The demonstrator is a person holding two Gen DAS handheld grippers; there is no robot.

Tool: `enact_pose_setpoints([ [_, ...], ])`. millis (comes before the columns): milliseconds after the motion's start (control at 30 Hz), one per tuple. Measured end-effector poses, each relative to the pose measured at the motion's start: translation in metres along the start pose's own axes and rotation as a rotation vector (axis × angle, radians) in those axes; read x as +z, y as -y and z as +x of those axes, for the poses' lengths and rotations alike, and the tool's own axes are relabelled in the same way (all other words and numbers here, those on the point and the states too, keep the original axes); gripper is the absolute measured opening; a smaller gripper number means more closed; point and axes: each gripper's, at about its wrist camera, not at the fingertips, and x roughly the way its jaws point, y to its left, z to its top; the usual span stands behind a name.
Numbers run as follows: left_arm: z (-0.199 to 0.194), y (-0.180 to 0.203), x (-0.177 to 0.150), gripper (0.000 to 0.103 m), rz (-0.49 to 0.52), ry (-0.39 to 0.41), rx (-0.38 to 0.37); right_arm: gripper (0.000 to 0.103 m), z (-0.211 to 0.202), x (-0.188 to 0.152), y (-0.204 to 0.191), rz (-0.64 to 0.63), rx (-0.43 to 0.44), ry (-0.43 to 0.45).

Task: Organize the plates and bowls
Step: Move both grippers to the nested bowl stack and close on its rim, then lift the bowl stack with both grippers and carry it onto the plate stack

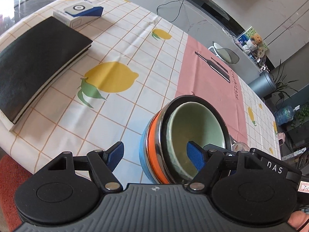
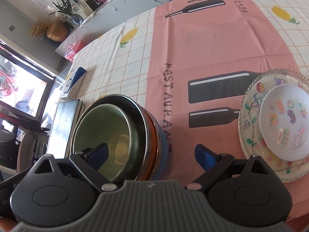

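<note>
A nested stack of bowls [image 1: 154,150] stands on the tablecloth: blue at the bottom, orange above it, then a dark steel rim with a pale green bowl [image 2: 100,127] inside. My left gripper [image 1: 155,154] is open across the stack's left wall, one blue finger inside the green bowl and the other outside, clear of the blue bowl. My right gripper [image 2: 152,153] is open across the stack's right wall [image 2: 152,135], with a gap between its outer finger and the bowls. To the right, a small white plate [image 2: 285,119] lies on a patterned glass plate [image 2: 249,123].
A black book [image 1: 38,61] lies on the lemon-print tablecloth [image 1: 119,44] to the left of the stack, with a white and blue box [image 1: 81,15] behind it. A pink placemat [image 2: 212,44] with bottle prints lies under the plates. The table's far edge meets a grey counter.
</note>
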Motion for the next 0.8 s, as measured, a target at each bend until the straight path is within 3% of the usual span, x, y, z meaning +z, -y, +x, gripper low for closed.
enact_pose_setpoints([
  [400, 0.029, -0.012, -0.002, 0.073, -0.079, -0.068, -0.029, 0.077, 0.024, 0.004, 0.019, 0.096, 0.032, -0.056],
  [600, 0.031, -0.012, -0.001, 0.064, -0.107, -0.069, -0.064, 0.067, 0.027, 0.005, 0.022, 0.120, 0.084, -0.069],
  [700, 0.030, -0.010, -0.001, 0.059, -0.104, -0.065, -0.067, 0.057, 0.028, 0.005, 0.024, 0.144, 0.130, -0.078],
  [800, 0.030, -0.011, -0.001, 0.059, -0.114, -0.060, -0.070, 0.052, 0.028, 0.005, 0.025, 0.158, 0.138, -0.079],
])
